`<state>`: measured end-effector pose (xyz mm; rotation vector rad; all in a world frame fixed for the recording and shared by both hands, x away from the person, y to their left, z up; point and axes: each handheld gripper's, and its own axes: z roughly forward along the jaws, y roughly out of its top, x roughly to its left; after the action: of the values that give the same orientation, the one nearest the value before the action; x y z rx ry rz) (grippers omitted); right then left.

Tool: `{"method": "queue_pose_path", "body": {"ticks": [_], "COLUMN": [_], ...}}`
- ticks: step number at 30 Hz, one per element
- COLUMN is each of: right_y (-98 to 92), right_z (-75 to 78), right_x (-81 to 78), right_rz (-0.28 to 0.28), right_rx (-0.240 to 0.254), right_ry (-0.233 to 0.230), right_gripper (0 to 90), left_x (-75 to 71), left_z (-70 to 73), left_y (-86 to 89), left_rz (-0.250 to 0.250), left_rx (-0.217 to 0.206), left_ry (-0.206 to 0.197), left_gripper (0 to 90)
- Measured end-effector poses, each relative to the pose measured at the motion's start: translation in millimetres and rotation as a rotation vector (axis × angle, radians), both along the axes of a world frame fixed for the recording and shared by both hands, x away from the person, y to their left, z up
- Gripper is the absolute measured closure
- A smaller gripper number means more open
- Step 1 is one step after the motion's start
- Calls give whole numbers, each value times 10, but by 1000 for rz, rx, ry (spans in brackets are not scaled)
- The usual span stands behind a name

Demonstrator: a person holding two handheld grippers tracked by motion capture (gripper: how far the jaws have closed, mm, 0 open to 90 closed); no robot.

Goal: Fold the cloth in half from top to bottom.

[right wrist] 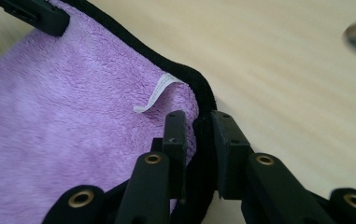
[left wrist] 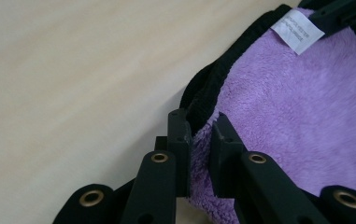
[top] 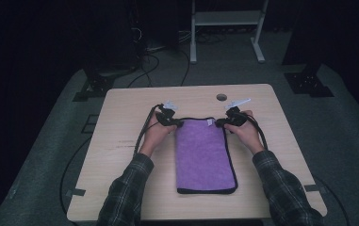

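A purple towel point(top: 204, 155) with black trim lies folded lengthwise in the middle of the wooden table point(top: 120, 122). My left gripper point(top: 176, 122) is shut on its far left corner, with purple pile and black edge point(left wrist: 203, 93) pinched between the jaws point(left wrist: 200, 135). My right gripper point(top: 220, 122) is shut on the far right corner, where the black trim point(right wrist: 199, 88) runs down between its jaws point(right wrist: 199, 135). A white label point(left wrist: 298, 29) sits near that far edge and shows curled in the right gripper view point(right wrist: 159, 91).
A round cable hole point(top: 221, 97) is in the table behind the towel. A white frame stand point(top: 226, 28) and dark equipment with cables point(top: 116, 56) stand on the floor beyond the table. Bare wood lies on both sides of the towel.
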<state>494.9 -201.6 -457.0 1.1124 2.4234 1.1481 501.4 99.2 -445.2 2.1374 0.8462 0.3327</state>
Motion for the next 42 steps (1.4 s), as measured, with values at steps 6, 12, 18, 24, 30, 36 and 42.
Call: {"method": "queue_pose_path", "body": {"ticks": [6, 12, 18, 24, 30, 36, 42], "right_y": [-25, -70, -90, -137, -152, -143, -134], "right_z": [305, 463, 382, 326, 304, 287, 264], "right_x": [34, -66, -190, -336, -502, -721, -900], "right_rz": [-15, 7, 25, 44, 66, 98, 127], "right_rx": [39, 75, 89, 118, 129, 109, 106], "right_ry": [-68, -95, -86, -78, -74, -82, -80], "right_gripper": [762, 762, 762, 762, 761, 760, 760], "left_x": [26, -57, -210, -385, -557, -747, -917], "left_z": [307, 405, 366, 356, 334, 287, 242], "left_y": [8, 48, 84, 111, 127, 154, 193], "left_rz": [12, -15, -47, -71, -94, -114, -138], "left_rx": [-16, -37, -49, -73, -67, -74, -77], "left_ry": [-103, -100, -72, -59, -61, -54, -38], "left_gripper": [804, 804, 807, 808, 808, 807, 807]}}
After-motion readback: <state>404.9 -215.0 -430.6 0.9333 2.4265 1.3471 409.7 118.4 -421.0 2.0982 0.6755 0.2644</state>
